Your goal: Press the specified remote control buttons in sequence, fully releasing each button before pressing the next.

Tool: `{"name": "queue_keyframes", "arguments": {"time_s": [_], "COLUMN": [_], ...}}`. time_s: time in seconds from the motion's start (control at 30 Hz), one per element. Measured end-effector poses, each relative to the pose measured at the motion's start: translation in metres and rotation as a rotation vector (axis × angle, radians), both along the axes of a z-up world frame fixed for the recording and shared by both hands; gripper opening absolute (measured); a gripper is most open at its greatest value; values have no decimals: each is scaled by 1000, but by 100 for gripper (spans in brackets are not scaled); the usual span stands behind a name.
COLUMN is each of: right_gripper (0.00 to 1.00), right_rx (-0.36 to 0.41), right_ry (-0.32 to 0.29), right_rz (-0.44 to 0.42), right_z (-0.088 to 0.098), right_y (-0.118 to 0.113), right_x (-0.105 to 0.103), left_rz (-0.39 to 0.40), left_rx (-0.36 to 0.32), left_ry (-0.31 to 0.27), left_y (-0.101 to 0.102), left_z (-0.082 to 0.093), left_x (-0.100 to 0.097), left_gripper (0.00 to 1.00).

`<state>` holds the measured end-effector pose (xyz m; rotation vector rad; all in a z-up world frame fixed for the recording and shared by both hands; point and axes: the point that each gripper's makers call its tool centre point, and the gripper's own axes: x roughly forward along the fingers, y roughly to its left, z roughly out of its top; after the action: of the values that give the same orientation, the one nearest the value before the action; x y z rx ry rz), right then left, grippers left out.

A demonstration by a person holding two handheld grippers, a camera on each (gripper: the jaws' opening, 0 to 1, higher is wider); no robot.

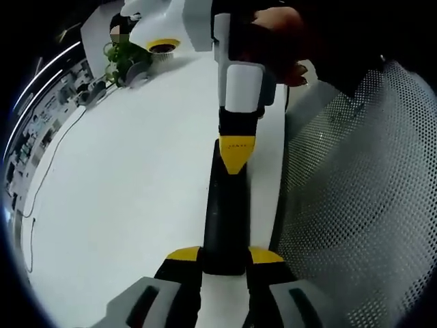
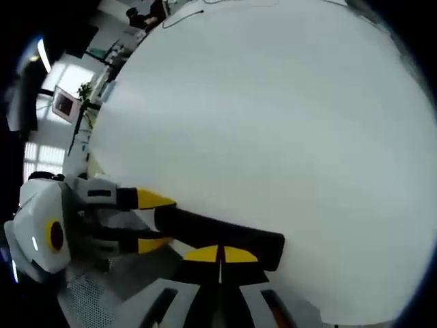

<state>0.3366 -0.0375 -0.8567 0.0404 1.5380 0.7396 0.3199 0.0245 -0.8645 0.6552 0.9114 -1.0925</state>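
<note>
In the left gripper view a thin dark cable (image 1: 48, 171) trails across the white table (image 1: 130, 184) far to the left of the remote, and a green potted plant (image 1: 121, 58) stands at the table's far edge, well away from the remote. The black remote (image 1: 224, 212) lies lengthways on the table near its right edge. The left gripper (image 1: 225, 258) pinches the remote's near end, one yellow-tipped finger (image 1: 183, 255) pressed against each long side. At the remote's far end the right gripper (image 1: 236, 153) points down, its yellow tips pressed together and touching the top face of the remote, with a person's hand (image 1: 276, 41) around its white body. Right of the remote, past the table edge, is a white perforated mesh surface (image 1: 362, 205). In the right gripper view the left gripper (image 2: 151, 220) enters from the left, its white body beside a yellow ring, its two yellow-tipped fingers lying on either side of the remote's (image 2: 218, 234) left end. The remote runs slantwise across the lower part of the table (image 2: 273, 123). The right gripper (image 2: 220, 255) has its yellow tips closed against one another, a thin seam between them, resting on the remote's near edge toward its right end. A plant (image 2: 85, 92) and window lie far beyond the table on the left.
</note>
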Motion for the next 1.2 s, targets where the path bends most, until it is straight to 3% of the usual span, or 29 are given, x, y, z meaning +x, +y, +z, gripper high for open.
{"name": "queue_keyframes", "arguments": {"time_s": [0.63,1.2], "right_gripper": [0,0], "right_rx": [-56,-147], "right_ry": [37,-44], "right_rz": [2,102], "right_z": [0,-3], "right_y": [-14,-10], "right_x": [-4,-7], "left_rz": [-6,-12], "left_rx": [-19,-12], "left_ry": [-2,2], "left_y": [0,0], "left_z": [0,0], "left_x": [0,0], "left_gripper": [25,25]}}
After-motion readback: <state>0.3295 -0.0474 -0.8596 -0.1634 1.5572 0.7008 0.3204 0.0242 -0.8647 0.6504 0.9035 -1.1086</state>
